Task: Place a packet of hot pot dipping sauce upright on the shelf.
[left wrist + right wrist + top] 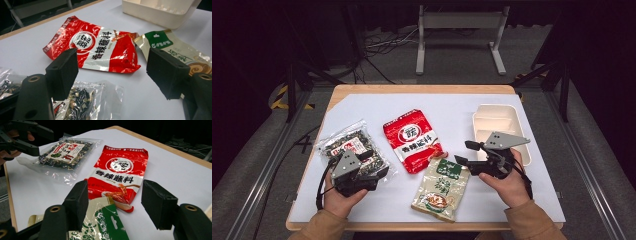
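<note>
Three packets lie on the white table cover. A red seasoning packet (412,140) (97,47) (120,170) is in the middle. A clear bag of dark dried bits (354,150) (82,100) (63,152) lies at the left. A beige pouch with a green top (442,187) (175,50) (102,225) lies at the front centre. My left gripper (373,166) (111,60) hovers open over the clear bag's near end, empty. My right gripper (466,152) (116,195) stands open just above the pouch's green top, with nothing between its pads.
A cream divided tray (512,107) (155,17) sits at the table's right rear, just behind my right gripper. The wooden table edge (422,89) borders the white cover. A white frame stand (459,22) and cables are on the floor beyond.
</note>
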